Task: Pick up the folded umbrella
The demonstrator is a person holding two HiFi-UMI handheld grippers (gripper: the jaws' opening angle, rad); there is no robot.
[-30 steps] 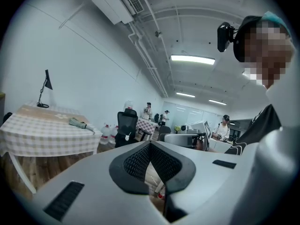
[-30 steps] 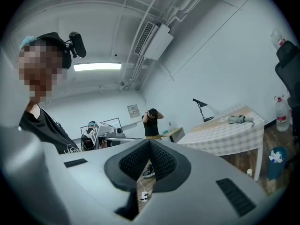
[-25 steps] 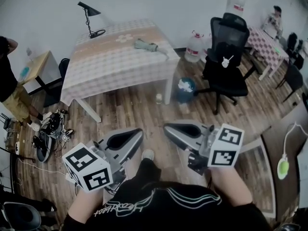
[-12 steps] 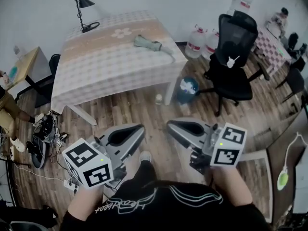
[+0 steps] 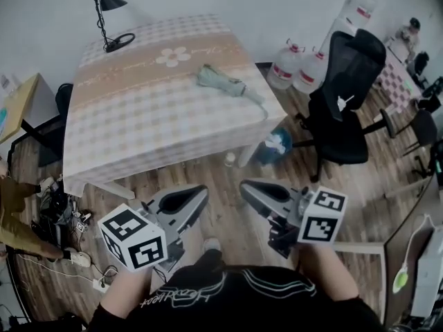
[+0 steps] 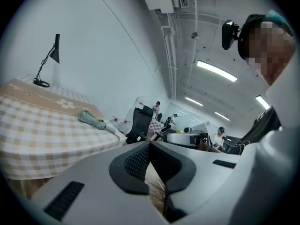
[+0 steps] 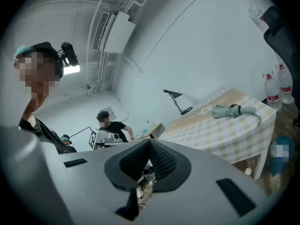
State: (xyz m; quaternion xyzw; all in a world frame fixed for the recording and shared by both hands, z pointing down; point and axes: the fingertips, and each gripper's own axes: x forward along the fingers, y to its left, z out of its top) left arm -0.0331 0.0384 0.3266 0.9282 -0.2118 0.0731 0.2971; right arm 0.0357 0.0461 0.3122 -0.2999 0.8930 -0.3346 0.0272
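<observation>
Well, we have both tools pressed together and empty: the left gripper (image 5: 197,192) and the right gripper (image 5: 249,187) hang near us over the floor, well apart from the folded umbrella (image 5: 221,83). It lies on the far right part of the table (image 5: 138,137), its cord trailing toward the right edge. Risks as we judge them: reaching in with jaws unopened would shove it off that edge. Pinching only loose fabric or the cord could let it sag or slip. The chair (image 5: 342,109) crowds the right side.
</observation>
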